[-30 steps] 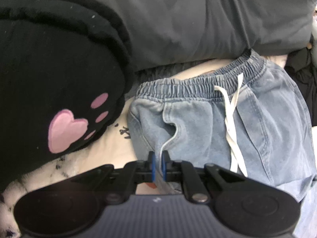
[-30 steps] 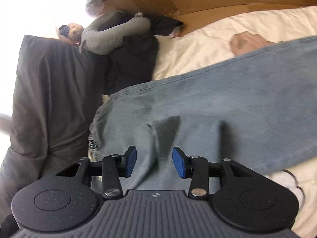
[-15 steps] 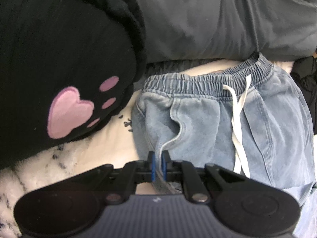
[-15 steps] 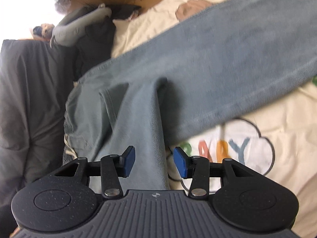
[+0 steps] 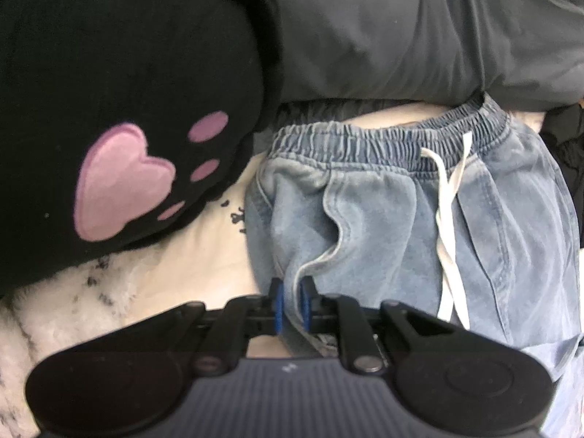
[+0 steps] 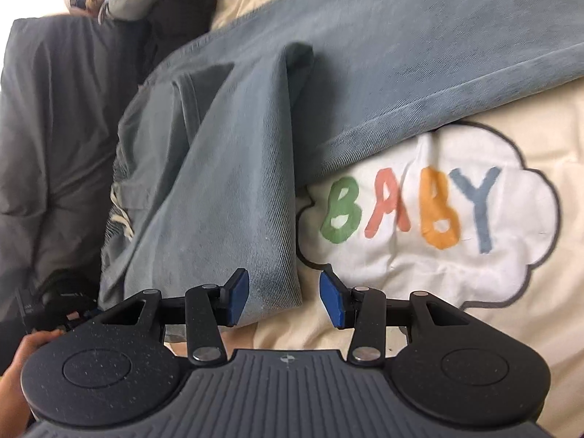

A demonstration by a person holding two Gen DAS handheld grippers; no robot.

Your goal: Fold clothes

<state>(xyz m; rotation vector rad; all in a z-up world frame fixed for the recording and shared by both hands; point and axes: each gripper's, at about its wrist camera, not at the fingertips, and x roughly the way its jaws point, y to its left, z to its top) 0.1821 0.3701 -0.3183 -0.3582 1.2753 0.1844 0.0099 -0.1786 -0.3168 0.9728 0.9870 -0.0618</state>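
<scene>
Light blue denim trousers (image 5: 383, 215) with an elastic waistband and a white drawstring (image 5: 450, 219) lie on a cream bedspread. My left gripper (image 5: 291, 304) is shut on the trousers' side seam below the pocket opening. In the right wrist view the same trousers (image 6: 226, 168) show one leg folded toward me and the other leg stretching away to the upper right. My right gripper (image 6: 284, 297) is open, its left pad lying on the near leg's edge, its right pad over the bedspread.
A black cushion with a pink paw print (image 5: 120, 182) sits left of the waistband. A dark grey duvet (image 5: 401, 36) lies behind it. A white cloud patch reading BABY (image 6: 419, 215) lies right of the folded leg. Dark clothes (image 6: 175, 11) are piled far back.
The right gripper has drawn back along the trouser leg toward its lower end, bringing the BABY patch into view. The left gripper stayed shut on the seam and shifted slightly.
</scene>
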